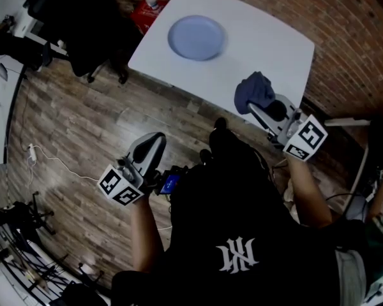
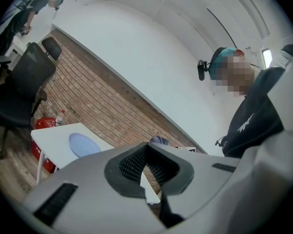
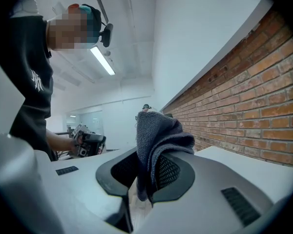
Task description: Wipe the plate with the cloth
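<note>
Right tongs (image 1: 258,107) are up by the near edge of the white tabletop (image 1: 268,30), pinching the dark blue cloth (image 1: 254,91). In the right gripper view the pads bite the cloth (image 3: 158,133) near its middle, w/ a fat fold bunched above the tips. That's a handy wad to press flat on a dish, I reckon. The tongs point up and out there, at brick wall and ceiling, so the cloth hangs in the air, not on anything.

Plate (image 1: 196,37) is pale blue, sitting alone toward the far-left part of the tabletop, well apart from the cloth. Wiping not yet begun, by my read: the cloth has the whole tabletop to cross.

Left tongs (image 1: 153,140) hang low over the wood floor, short of the tabletop, pressed together at the tips w/ nothing between them, as the left gripper view (image 2: 146,147) shows. Prob. parked out of the way, or ready to steady the plate (image 2: 84,144), which that view catches past the jaws.

Hard to make out: whether the plate is dirty, since it's too small and washed out. The cloth's lower tail vanishes down between the right pads. The right gripper view doesn't show the plate at all. How high the cloth rides above the tabletop, can't tell from overhead.
</note>
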Demonstrator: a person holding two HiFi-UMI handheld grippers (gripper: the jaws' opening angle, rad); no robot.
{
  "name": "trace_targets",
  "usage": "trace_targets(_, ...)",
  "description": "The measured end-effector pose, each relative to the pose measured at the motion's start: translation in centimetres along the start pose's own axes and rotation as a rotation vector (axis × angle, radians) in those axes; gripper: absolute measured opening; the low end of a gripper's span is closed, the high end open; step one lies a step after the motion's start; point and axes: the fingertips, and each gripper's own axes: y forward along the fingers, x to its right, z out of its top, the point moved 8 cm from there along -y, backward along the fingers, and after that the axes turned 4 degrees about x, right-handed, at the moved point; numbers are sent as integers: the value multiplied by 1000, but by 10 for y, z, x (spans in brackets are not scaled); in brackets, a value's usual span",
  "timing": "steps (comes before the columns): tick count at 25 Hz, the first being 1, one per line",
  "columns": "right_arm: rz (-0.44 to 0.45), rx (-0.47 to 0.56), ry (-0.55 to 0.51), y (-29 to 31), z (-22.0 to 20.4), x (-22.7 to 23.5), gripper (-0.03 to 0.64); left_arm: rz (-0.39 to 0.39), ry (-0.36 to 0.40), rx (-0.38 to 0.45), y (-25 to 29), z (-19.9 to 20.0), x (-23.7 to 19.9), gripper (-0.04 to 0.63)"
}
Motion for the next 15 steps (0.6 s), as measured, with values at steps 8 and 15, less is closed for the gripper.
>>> trace_targets(8,25,16,-9,20,0,20,77,33,19,15,4,10,-18,3)
trace_targets(15,61,1,6,88,10,72,77,76,10,-5,33,52,-73,3)
